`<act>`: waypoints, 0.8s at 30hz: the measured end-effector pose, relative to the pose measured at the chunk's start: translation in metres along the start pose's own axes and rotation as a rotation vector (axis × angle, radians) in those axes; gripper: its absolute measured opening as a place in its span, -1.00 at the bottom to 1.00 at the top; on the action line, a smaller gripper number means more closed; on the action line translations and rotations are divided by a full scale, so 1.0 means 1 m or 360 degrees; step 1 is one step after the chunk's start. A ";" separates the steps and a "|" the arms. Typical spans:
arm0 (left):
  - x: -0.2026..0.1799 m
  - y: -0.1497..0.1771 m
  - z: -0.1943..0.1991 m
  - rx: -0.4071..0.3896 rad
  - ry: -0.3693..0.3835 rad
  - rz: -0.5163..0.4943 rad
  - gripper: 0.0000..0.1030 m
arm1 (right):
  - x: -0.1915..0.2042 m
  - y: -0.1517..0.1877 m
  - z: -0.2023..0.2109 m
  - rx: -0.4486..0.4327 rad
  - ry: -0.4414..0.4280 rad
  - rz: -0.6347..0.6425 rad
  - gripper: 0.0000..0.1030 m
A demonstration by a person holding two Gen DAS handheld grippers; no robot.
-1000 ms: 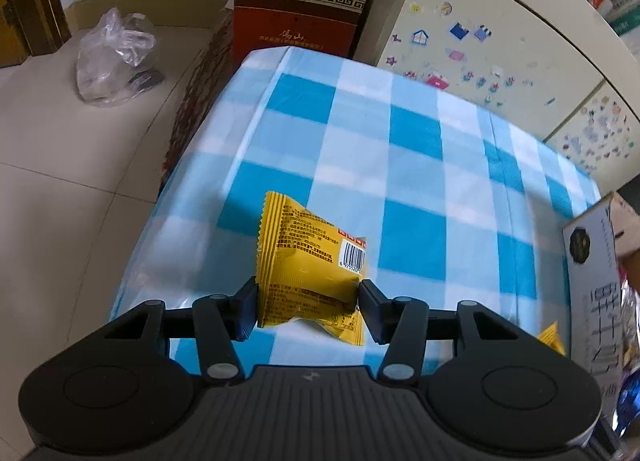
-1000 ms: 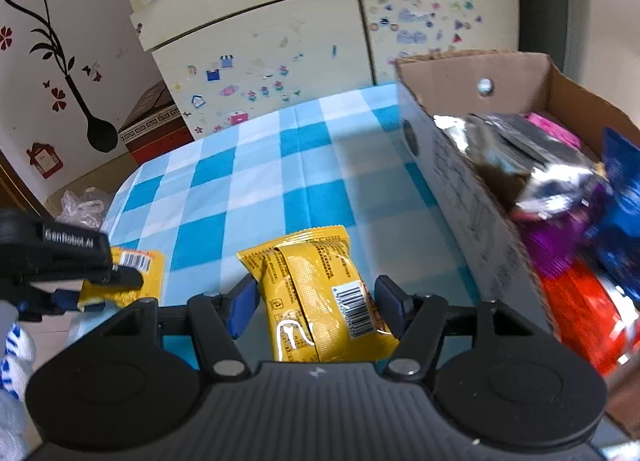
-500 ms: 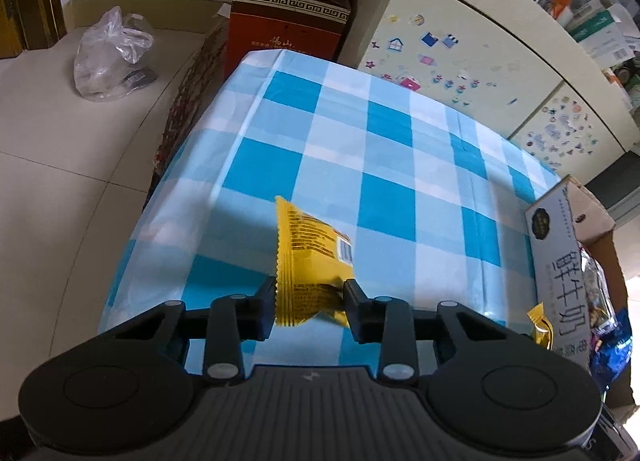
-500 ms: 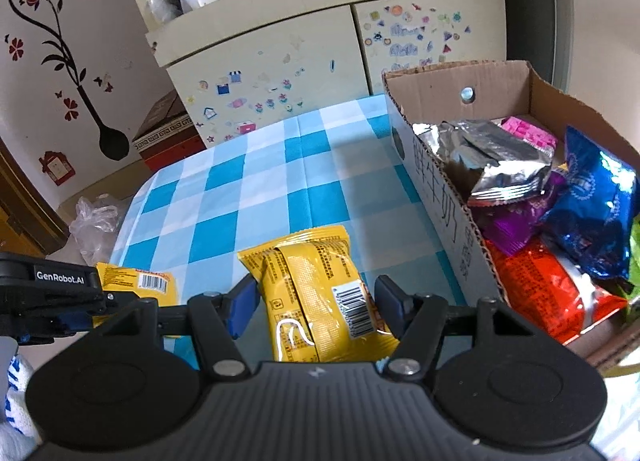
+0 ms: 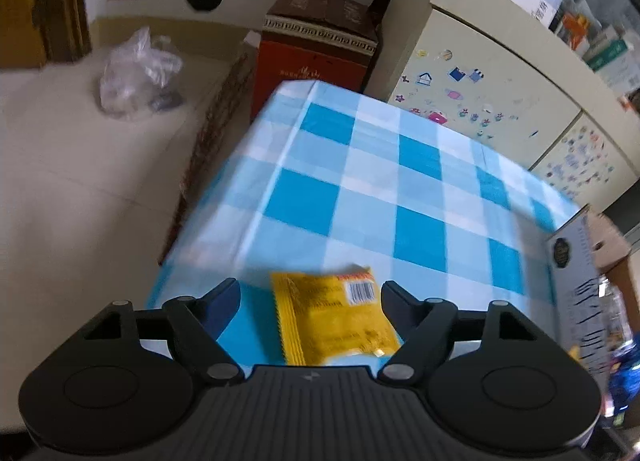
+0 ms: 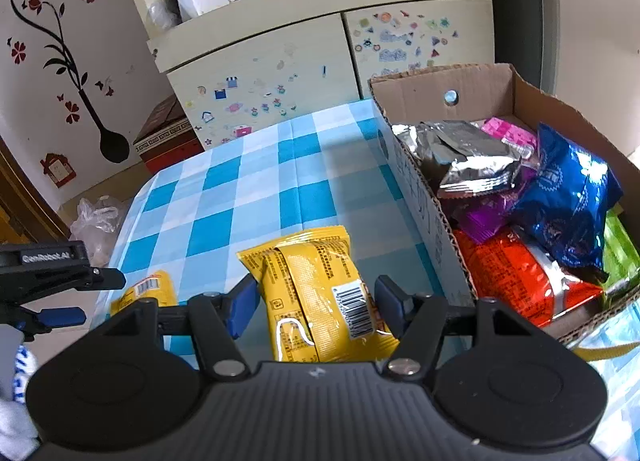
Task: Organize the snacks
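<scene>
**Left lets go, right hangs on**

The left hand-held gripper, jaws just sprung apart, is released; its small yellow packet lies free at six o'clock on the desk. The right hand-held gripper is grasping a larger yellow packet by its side edges, the snack box at three o'clock. Light, crinkly, slippery: I'd pinch the edges.

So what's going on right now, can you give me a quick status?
Left gripper just opened, small yellow packet lying loose on the checked cloth. Right gripper clamped on the bigger yellow packet. Cardboard box of snacks alongside, nothing blocking.
</scene>
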State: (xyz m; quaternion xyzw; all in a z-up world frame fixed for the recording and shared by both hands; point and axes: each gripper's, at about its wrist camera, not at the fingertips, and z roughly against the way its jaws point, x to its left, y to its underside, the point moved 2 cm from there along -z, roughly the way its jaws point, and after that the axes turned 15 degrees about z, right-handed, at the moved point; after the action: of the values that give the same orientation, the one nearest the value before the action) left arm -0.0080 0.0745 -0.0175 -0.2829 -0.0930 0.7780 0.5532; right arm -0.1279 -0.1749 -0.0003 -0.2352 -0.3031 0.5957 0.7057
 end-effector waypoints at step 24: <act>-0.023 0.032 -0.032 0.0156 0.0088 -0.1066 0.67 | -0.004 -0.003 0.003 -0.0040 0.0019 -0.0056 0.25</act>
State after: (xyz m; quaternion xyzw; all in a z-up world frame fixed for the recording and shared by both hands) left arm -0.0111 0.0360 -0.0503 -0.2306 -0.1283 0.5486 0.7933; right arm -0.1284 -0.1796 0.0026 -0.2421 -0.3104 0.5780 0.7148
